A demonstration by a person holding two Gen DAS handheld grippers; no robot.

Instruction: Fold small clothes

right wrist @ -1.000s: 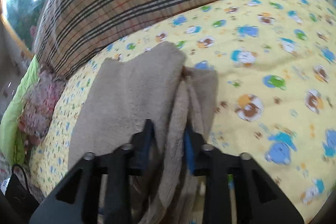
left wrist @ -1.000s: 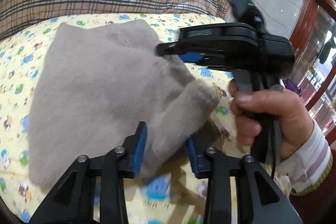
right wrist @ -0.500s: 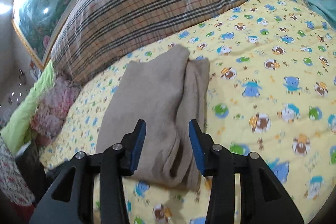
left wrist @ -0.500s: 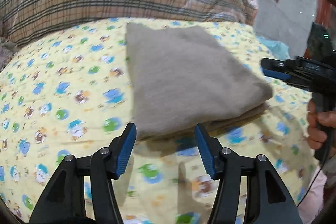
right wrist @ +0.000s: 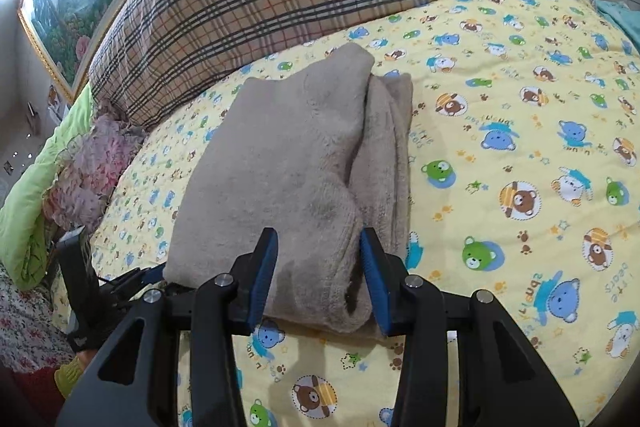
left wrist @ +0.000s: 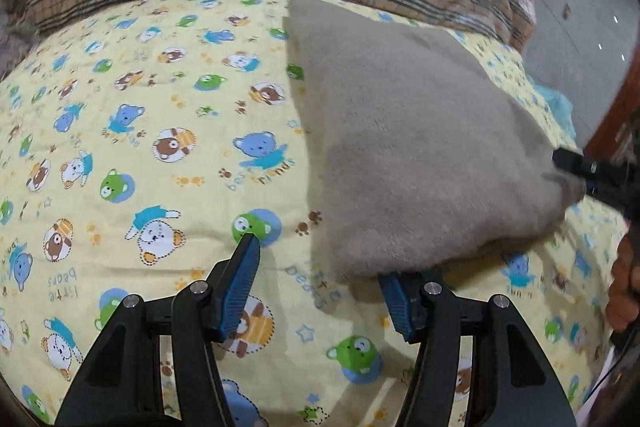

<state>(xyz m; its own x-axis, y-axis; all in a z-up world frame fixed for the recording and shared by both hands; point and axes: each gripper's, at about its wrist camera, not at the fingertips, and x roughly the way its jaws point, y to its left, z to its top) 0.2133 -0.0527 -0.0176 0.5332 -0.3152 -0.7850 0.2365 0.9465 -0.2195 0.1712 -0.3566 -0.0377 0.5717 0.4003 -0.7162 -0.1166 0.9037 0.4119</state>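
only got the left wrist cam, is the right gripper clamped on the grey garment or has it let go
Observer: Let go. The right gripper is open, its jaws spread on either side of the near end of the grey garment.
Operator: is the fold tidy on that side
Observer: Not quite. The lower layers stick out past the top layer along its right edge.
Operator: anything else near it over there
Observer: A pink ruffled fabric and a green blanket lie off to the garment's left, apart from it.

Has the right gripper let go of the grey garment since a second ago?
Yes. The right gripper was shut on the grey garment; now it is open, pulled back toward the near edge, while the folded garment lies on the bear-print sheet.
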